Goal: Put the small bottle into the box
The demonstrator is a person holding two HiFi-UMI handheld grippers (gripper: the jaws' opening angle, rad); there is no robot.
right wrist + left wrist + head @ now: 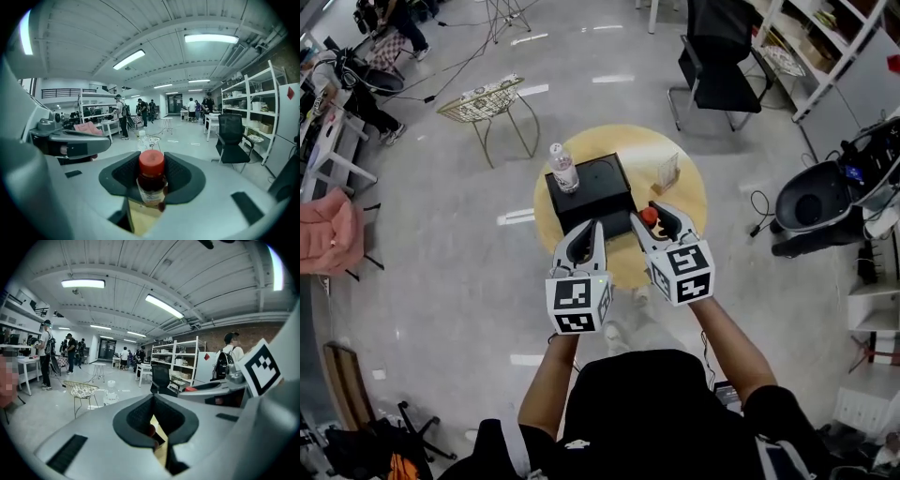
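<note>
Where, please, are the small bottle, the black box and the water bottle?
small bottle (151, 180), right gripper view, its body.
black box (600, 192), head view, its top.
water bottle (564, 171), head view, its body.

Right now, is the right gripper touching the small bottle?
Touching. The right gripper view shows the small bottle clamped between the dark pads of the right gripper, no gap either side.

Bright, even light from ceiling strip lights (211, 38); pale glare streaks on the floor (581, 56); fisheye-bent edges; near foreground soft.
</note>
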